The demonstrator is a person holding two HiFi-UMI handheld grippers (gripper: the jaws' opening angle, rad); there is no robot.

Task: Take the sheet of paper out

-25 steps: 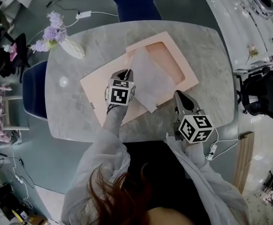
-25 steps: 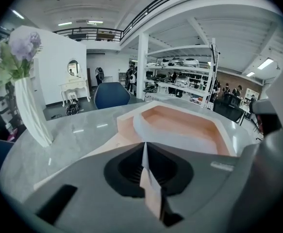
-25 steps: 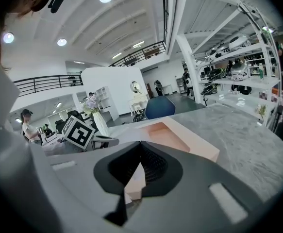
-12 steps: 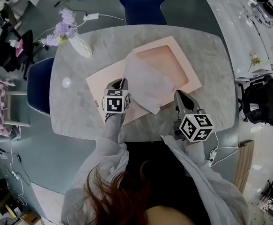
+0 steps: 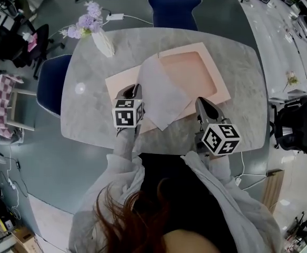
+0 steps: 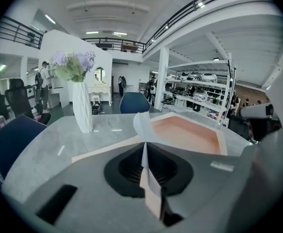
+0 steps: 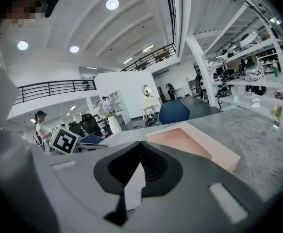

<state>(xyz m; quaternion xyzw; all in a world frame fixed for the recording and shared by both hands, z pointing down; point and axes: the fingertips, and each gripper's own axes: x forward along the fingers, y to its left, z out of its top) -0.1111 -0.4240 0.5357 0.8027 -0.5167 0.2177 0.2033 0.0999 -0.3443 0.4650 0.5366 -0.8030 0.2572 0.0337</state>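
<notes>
A translucent white sheet of paper [image 5: 161,91] curves up over an open pink folder [image 5: 219,73] on the grey marble table [image 5: 243,115]. My left gripper [image 5: 131,93] is shut on the sheet's left edge, and my right gripper [image 5: 202,104] is shut on its near right corner. In the left gripper view the sheet [image 6: 142,126] runs from the closed jaws of the left gripper [image 6: 145,148] up toward the pink folder [image 6: 186,135]; a pinkish strip shows in the jaws too. In the right gripper view a white paper corner [image 7: 134,188] sticks out of the right gripper [image 7: 140,148], with the folder [image 7: 180,142] beyond.
A white vase of purple flowers [image 5: 101,40] stands at the table's far left corner, with a small round white object [image 5: 80,88] near the left edge. Blue chairs stand at the far side [image 5: 173,4] and the left [image 5: 53,83]. A black office chair [image 5: 295,125] is off to the right.
Both grippers have drawn the sheet toward the table's near edge and lifted it. The left gripper moved more and rolled; the sheet lies further out of the pink folder.
</notes>
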